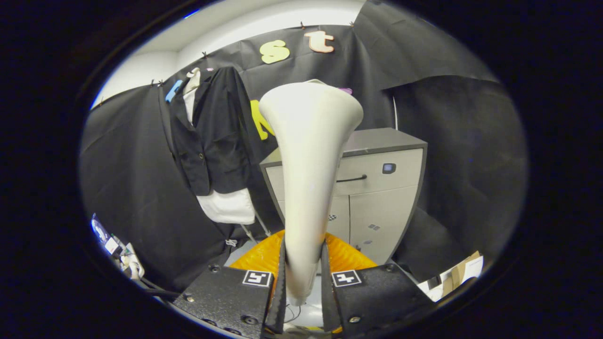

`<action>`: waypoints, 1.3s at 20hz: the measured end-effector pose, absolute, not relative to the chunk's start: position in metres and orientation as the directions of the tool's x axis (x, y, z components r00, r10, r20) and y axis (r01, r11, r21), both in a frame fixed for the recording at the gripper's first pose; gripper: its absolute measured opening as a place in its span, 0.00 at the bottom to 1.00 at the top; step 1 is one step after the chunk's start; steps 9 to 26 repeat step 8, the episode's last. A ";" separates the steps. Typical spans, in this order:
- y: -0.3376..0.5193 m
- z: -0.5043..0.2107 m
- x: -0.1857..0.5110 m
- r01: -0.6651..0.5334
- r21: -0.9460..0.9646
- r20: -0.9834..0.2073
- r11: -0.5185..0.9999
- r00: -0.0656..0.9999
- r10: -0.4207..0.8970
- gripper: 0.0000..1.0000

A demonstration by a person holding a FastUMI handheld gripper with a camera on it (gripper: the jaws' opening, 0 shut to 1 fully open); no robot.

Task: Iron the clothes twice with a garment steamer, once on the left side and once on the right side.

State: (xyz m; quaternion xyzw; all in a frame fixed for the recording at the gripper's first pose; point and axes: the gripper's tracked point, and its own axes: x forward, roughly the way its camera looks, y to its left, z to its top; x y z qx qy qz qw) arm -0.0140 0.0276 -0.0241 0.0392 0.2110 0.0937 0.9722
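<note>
Currently, garment steamer is being clasped by hand-held gripper, long axis running upward and away from its fingers; clothes are being hung upper left, well apart.

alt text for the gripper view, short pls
The tool is shut on the narrow handle of a white garment steamer, whose flared head rises ahead. Beyond it to the left, a black jacket over a white shirt hangs on the dark booth wall, beside a grey cabinet.
</note>
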 end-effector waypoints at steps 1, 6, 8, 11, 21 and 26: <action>0.021 -0.027 -0.018 -0.168 0.114 -0.410 0.979 0.890 0.201 0.33; -0.008 -0.046 -0.030 -0.165 0.114 -0.452 0.980 0.870 0.199 0.33; -0.017 -0.051 -0.034 -0.164 0.117 -0.460 0.979 0.865 0.200 0.33; -0.017 -0.051 -0.034 -0.164 0.117 -0.460 0.979 0.865 0.200 0.33; -0.017 -0.051 -0.034 -0.164 0.117 -0.460 0.979 0.865 0.200 0.33; -0.017 -0.051 -0.034 -0.164 0.117 -0.460 0.979 0.865 0.200 0.33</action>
